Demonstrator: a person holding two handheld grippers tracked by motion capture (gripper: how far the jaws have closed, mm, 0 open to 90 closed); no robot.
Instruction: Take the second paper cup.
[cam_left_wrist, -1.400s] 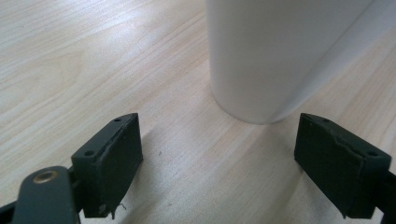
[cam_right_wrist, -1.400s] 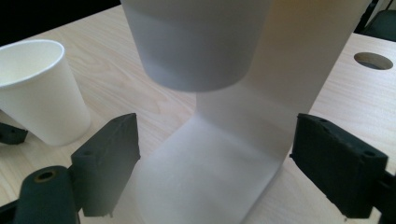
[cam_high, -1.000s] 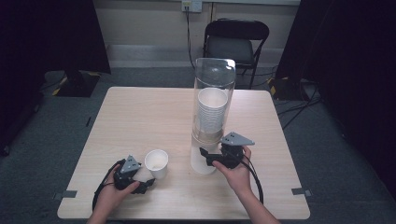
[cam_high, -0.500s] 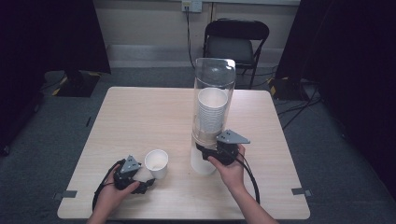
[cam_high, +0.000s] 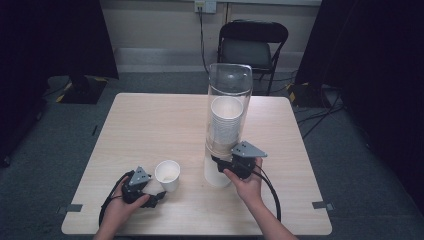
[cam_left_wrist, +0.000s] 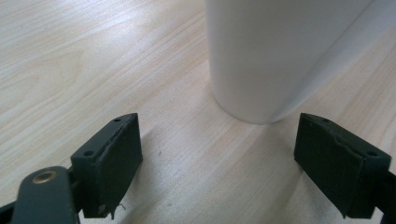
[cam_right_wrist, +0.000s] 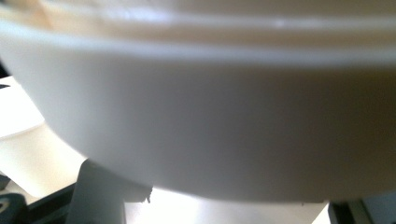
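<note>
Left hand-held gripper (cam_left_wrist: 219, 158) gapes before an upright white paper cup (cam_left_wrist: 280, 56); right's state unclear.

Light wood-grain table (cam_high: 150, 125), square top, standing on grey carpet. Tall clear dispenser tube (cam_high: 229, 100) with its white base stands right of the table's centre, toward the near edge; a single white paper cup (cam_high: 167, 175) stands upright to the tube's left, well apart from it. Left gripper (cam_high: 159, 196) rests on the tabletop just beside the cup, on its near side.
</note>
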